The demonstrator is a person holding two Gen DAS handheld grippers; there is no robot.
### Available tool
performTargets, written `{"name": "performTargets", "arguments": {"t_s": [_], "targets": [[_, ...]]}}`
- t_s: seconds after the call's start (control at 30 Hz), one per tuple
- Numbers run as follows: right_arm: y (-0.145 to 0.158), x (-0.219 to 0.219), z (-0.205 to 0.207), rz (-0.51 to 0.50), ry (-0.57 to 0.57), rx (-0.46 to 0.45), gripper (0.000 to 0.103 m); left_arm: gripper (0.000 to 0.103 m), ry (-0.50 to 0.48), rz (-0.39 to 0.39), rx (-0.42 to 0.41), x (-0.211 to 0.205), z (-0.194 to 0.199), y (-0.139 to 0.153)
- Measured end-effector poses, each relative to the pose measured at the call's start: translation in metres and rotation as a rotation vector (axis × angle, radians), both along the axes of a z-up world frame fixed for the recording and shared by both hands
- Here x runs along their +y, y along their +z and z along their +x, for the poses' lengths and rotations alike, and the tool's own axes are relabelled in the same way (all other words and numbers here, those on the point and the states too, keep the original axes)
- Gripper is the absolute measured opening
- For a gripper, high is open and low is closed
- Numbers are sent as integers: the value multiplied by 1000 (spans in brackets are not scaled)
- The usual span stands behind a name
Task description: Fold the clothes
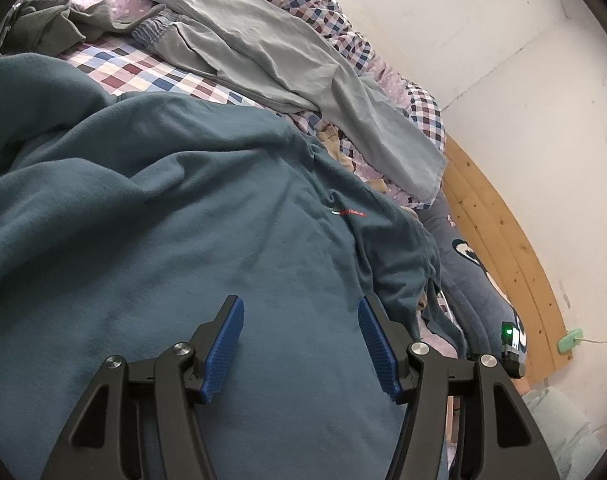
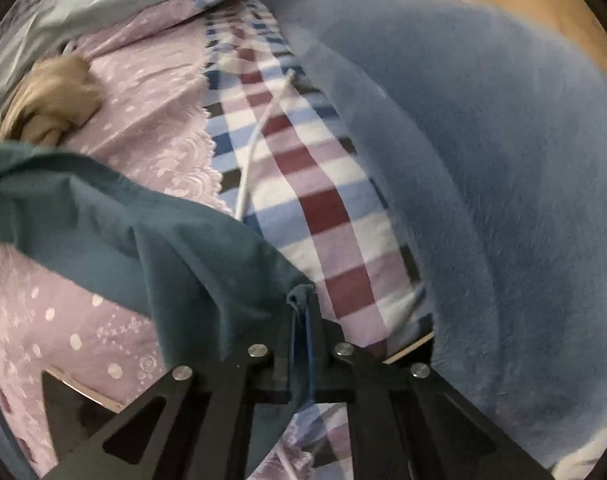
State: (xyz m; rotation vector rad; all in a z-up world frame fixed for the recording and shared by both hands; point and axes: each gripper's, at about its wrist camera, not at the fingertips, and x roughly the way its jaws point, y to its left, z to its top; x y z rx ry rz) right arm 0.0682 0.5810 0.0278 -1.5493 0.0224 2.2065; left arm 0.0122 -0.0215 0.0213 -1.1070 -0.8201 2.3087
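Observation:
A dark teal sweatshirt (image 1: 175, 240) with a small red logo lies spread across the bed and fills most of the left wrist view. My left gripper (image 1: 301, 310) hovers over it, open, with nothing between its blue pads (image 1: 223, 344). In the right wrist view my right gripper (image 2: 301, 304) is shut on an edge of the same teal sweatshirt (image 2: 151, 240), which drapes away to the left. The blue pads are mostly hidden by the pinched fabric.
Grey-green trousers (image 1: 287, 64) and a dark green garment (image 1: 43, 28) lie farther back on the checked sheet (image 1: 143, 68). A blue plush pillow (image 2: 483, 160) sits beside the wooden bed frame (image 1: 515, 248). A white cable (image 2: 259, 128) and a tan cloth (image 2: 51, 96) lie on the bedding.

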Motion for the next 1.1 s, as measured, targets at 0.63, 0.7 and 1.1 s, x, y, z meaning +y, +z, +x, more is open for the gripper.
{"name": "performTargets", "arguments": {"t_s": [0.63, 0.7, 1.1], "targets": [[53, -80, 57, 616, 536, 115, 3, 64, 16, 23, 6, -6, 1, 4], [40, -92, 72, 595, 598, 80, 3, 64, 19, 25, 8, -8, 1, 5], [-24, -160, 160, 361, 940, -125, 7, 64, 19, 22, -6, -9, 2, 1]]}}
